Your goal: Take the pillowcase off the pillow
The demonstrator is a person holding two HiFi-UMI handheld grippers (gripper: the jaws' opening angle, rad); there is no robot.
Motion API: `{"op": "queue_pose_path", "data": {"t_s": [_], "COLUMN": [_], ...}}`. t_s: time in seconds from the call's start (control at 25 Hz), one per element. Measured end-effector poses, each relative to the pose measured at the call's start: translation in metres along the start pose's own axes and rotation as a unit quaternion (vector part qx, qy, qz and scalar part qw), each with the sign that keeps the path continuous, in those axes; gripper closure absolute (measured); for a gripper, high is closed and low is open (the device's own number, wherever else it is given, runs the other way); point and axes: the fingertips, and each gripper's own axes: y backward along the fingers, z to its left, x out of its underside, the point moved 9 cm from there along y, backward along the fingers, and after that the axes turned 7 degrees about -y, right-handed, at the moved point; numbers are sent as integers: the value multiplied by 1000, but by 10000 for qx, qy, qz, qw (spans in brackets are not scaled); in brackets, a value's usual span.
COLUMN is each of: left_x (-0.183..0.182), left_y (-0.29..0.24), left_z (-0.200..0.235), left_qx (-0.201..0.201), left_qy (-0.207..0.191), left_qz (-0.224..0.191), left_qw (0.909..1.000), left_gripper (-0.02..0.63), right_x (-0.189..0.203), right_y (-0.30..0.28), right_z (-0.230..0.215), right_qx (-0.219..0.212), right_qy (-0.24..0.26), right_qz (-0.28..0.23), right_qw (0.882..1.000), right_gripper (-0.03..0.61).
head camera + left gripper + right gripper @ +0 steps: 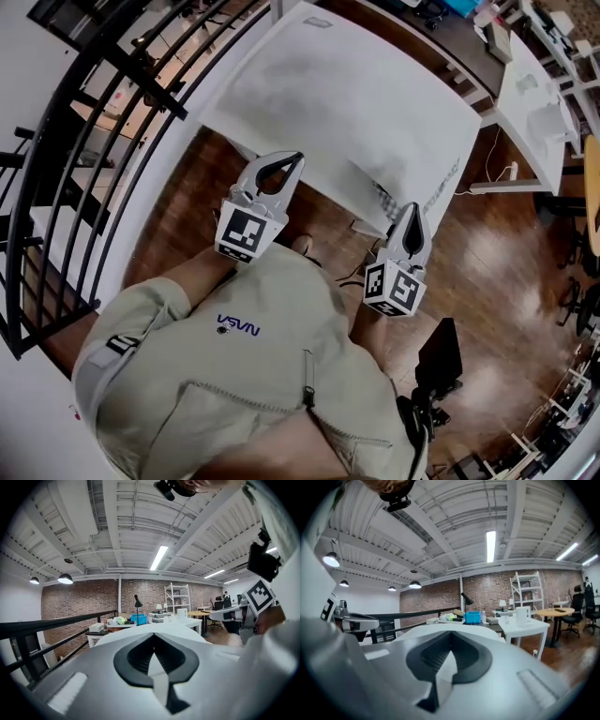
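**Both grippers closed and empty at the table's near edge**

The left gripper [294, 160] and the right gripper [411, 212] hang side by side over the near edge of the white table [356, 94], close to the person's beige jacket [244, 375]. Each gripper view shows the jaws pressed together with nothing between them. Both point almost level across the table.

No pillow or pillowcase is plain in any view. The tabletop reads as one pale, faintly shaded sheet, and I cannot tell whether cloth lies on it. A patterned strip [380, 199] hangs at its near right edge, too small to name.

Closed, empty jaws held level suggest carrying, not gripping. That fits arriving at the table as well as leaving it.
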Motion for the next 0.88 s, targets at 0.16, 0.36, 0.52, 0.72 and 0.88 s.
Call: {"op": "queue_pose_path", "data": {"t_s": [0.16,0.36,0.52,0.72,0.88], "left_x": [4,12,14,16,14], "left_y": [10,11,5,1,-2], "left_z": [18,32,35,39,39], "left_qx": [6,103,244,251,251], "left_qy": [-130,-116,-74,9,25], "left_qz": [2,7,-69,-95,-163], "left_qw": [9999,9999,9996,9996,9995], "left_gripper": [612,612,612,612,612], "right_x": [7,10,8,9,8], "right_y": [2,-2,-6,-7,-11], "right_z": [17,38,43,41,39], "right_qx": [140,232,293,374,380], "right_qy": [-140,-73,-38,-28,0], "right_qz": [64,144,114,137,140], "right_qw": [9998,9996,9995,9992,9992], "right_gripper": [575,577,578,578,578]}}
